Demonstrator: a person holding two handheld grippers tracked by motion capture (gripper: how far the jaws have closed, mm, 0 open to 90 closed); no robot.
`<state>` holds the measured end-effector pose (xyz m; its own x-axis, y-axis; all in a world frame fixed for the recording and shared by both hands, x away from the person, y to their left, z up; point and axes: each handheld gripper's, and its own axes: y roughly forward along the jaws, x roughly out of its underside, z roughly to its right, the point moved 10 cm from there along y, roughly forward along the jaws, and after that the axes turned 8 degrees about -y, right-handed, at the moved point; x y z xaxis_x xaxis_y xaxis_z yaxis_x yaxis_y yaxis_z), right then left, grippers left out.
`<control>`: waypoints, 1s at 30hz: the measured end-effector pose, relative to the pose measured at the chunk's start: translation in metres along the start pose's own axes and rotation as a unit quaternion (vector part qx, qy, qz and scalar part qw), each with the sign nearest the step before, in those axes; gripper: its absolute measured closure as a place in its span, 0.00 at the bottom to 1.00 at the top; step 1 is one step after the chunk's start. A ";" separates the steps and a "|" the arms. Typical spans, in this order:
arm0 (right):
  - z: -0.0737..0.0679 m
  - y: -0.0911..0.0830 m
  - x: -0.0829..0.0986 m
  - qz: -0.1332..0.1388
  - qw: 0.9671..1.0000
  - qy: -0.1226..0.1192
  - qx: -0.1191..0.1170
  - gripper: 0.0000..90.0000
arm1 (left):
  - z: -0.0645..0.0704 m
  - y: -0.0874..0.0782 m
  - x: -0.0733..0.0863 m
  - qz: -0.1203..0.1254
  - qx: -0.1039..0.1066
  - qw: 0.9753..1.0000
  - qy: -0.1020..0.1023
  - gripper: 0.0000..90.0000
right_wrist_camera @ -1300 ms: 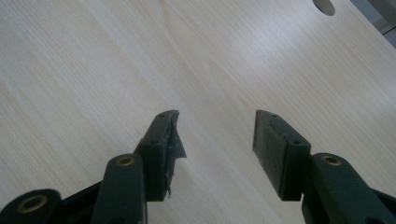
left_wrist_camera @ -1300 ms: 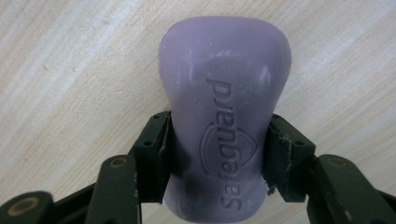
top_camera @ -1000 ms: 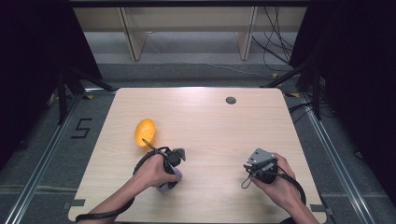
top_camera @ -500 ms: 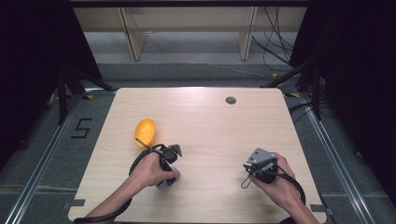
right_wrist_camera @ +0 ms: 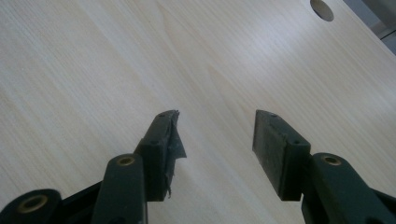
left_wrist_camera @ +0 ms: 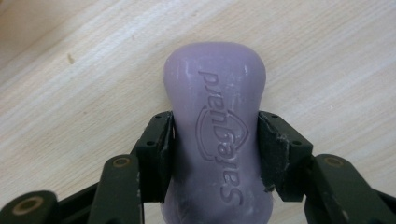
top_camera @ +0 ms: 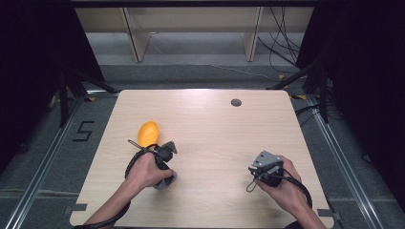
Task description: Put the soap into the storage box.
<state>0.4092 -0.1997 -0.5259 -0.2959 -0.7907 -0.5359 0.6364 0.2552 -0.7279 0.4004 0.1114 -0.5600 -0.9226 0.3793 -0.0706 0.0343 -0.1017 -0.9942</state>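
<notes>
The soap (left_wrist_camera: 217,135), a lilac bar with a pinched waist, is held at that waist by the left gripper (left_wrist_camera: 215,149), whose jaws are closed against its two long sides. Its long axis runs straight out along the jaws, so the rounded far end points away from the hand and any lift or shift will carry it lengthwise. In the left gripper view it appears to lie flat on the counter (left_wrist_camera: 70,93), though whether it is resting or just clear of the wood cannot be told. A brand word and a shield-shaped emblem are pressed into its upper face; the surface is matt, slightly scuffed, with rounded edges.

In the high view the soap (top_camera: 168,181) is seen near the front left of the counter, tucked under the left hand (top_camera: 145,171), with an orange object (top_camera: 147,133) lying just beyond the hand, near but apart.

The right gripper (right_wrist_camera: 215,135) is held well apart over bare wood at the front right, its jaws spread and nothing between them; torn tape hangs from one pad. The left hand is plainly the nearer one to the soap.
</notes>
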 end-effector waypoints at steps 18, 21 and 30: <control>0.000 0.000 -0.001 0.001 1.000 -0.005 -0.002 0.56 | -0.014 -0.015 -0.005 0.016 0.003 0.999 -0.038 0.53; 0.000 0.000 -0.001 0.001 1.000 -0.007 -0.002 0.56 | -0.015 -0.018 -0.005 0.017 0.004 0.999 -0.041 0.53; 0.001 0.001 -0.002 0.005 1.000 -0.010 0.000 0.56 | -0.019 -0.029 -0.008 0.016 0.005 0.998 -0.054 0.53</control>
<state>0.4107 -0.1989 -0.5250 -0.2754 -0.7991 -0.5345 0.6398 0.2626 -0.7223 0.4145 0.1289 -0.5322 -0.9570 0.2749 -0.0928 0.0611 -0.1218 -0.9907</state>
